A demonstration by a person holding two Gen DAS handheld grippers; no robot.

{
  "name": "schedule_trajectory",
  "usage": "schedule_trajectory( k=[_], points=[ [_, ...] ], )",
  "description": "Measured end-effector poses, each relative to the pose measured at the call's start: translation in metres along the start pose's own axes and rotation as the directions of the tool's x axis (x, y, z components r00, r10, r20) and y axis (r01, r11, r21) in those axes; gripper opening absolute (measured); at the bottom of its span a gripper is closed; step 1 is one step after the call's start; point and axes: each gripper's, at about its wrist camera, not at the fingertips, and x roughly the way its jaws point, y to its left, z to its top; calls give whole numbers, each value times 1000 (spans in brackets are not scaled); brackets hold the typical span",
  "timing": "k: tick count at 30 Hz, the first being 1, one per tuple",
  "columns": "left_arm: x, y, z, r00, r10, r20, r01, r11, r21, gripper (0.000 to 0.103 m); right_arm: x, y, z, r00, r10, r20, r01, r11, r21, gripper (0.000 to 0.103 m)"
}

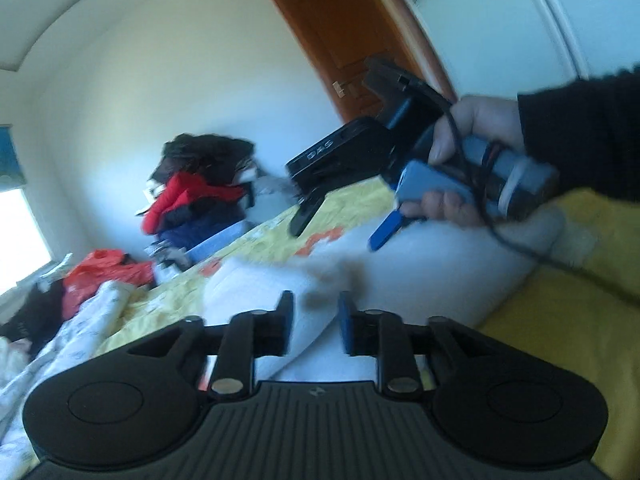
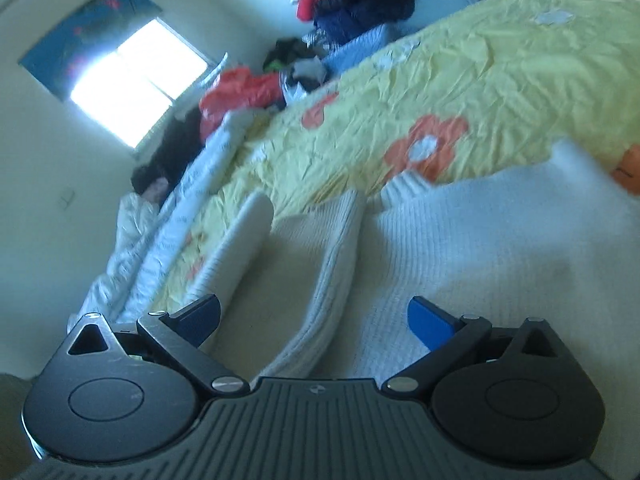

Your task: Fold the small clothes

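Hand (image 1: 472, 160) in dark sleeve tilting right gripper (image 2: 314, 320) down, jaws spread, left gripper (image 1: 314, 320) apparently parted over white knit garment (image 2: 480, 248).

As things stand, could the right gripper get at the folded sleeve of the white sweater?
Probably yes: the right gripper is open just above the white sweater, the sleeve between its fingers, nothing in between.

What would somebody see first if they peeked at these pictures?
Probably the big yellow bedspread with orange flowers, and the white knitted sweater spread out on its near side. Next, the red and dark clothes pile by the far wall, and the right gripper held in a hand above the bed.
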Motion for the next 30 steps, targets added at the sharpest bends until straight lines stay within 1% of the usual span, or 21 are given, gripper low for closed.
schedule_trajectory(
  k=[1, 2, 3, 4, 5, 8, 10, 13, 14, 15, 16, 17, 18, 19, 21, 23, 24, 26, 28, 29, 30],
  points=[
    [1, 5, -3, 1000, 23, -15, -24, 1000, -10, 54, 5, 2, 1, 1000, 5, -9, -5, 1000, -1, 102],
    [4, 11, -6, 999, 44, -29, -45, 999, -24, 68, 9, 5, 3, 1000, 8, -16, -8, 1000, 4, 102],
    [7, 15, -7, 997, 67, -34, -68, 997, -32, 89, 12, 6, 5, 1000, 18, -21, -18, 1000, 15, 102],
    [12, 18, -8, 995, 97, -27, -98, 995, -34, 92, 16, 8, 8, 999, 43, -30, -42, 999, 34, 102],
    [15, 19, -7, 994, 112, -16, -113, 993, -23, 92, 18, 9, 9, 997, 65, -40, -63, 997, 50, 102],
    [38, 14, -7, 994, 106, 11, -106, 993, 53, 92, 27, 10, 13, 988, 128, -85, -118, 987, 104, 102],
    [57, 5, -6, 990, 144, 9, -144, 981, 128, 92, 40, 14, 16, 983, 136, -121, -122, 985, 120, 102],
    [80, -3, -5, 987, 161, 2, -158, 964, 216, 92, 53, 23, 22, 977, 138, -160, -118, 985, 126, 102],
    [85, -6, -6, 988, 151, 10, -149, 958, 247, 91, 59, 26, 25, 973, 144, -182, -122, 985, 125, 102],
    [86, -8, -8, 990, 136, 21, -137, 956, 261, 84, 64, 29, 26, 970, 143, -196, -121, 985, 119, 102],
    [86, -9, -9, 991, 130, 39, -136, 953, 269, 72, 68, 32, 28, 969, 132, -211, -112, 988, 107, 101],
    [85, -10, -8, 989, 136, 51, -145, 950, 277, 46, 72, 34, 30, 967, 121, -224, -102, 990, 94, 101],
    [76, -15, -6, 989, 134, 58, -145, 950, 276, 38, 77, 37, 31, 965, 110, -239, -94, 992, 81, 101],
    [72, -16, -4, 990, 126, 62, -138, 955, 263, 35, 81, 40, 33, 961, 104, -256, -90, 994, 64, 101],
    [72, -14, -2, 992, 116, 48, -124, 961, 248, 32, 88, 44, 36, 954, 95, -284, -88, 995, 38, 101],
    [67, -17, -1, 990, 128, 58, -139, 957, 254, 31, 96, 49, 40, 949, 77, -307, -78, 997, 7, 101],
    [65, -19, 0, 991, 121, 58, -132, 957, 259, 31, 98, 50, 42, 949, 63, -308, -68, 998, -4, 98],
    [58, -26, 0, 992, 105, 68, -120, 953, 279, 31, 103, 54, 43, 953, 41, -299, -56, 998, -39, 83],
    [54, -32, 0, 992, 102, 79, -121, 945, 304, 30, 101, 61, 40, 956, 31, -292, -73, 988, -133, 52],
    [51, -34, 3, 992, 97, 82, -117, 946, 303, 30, 95, 63, 40, 959, 29, -281, -80, 982, -171, 41],
    [48, -36, 7, 992, 85, 92, -109, 948, 298, 30, 85, 65, 40, 962, 34, -271, -91, 975, -204, 35]
  ],
)
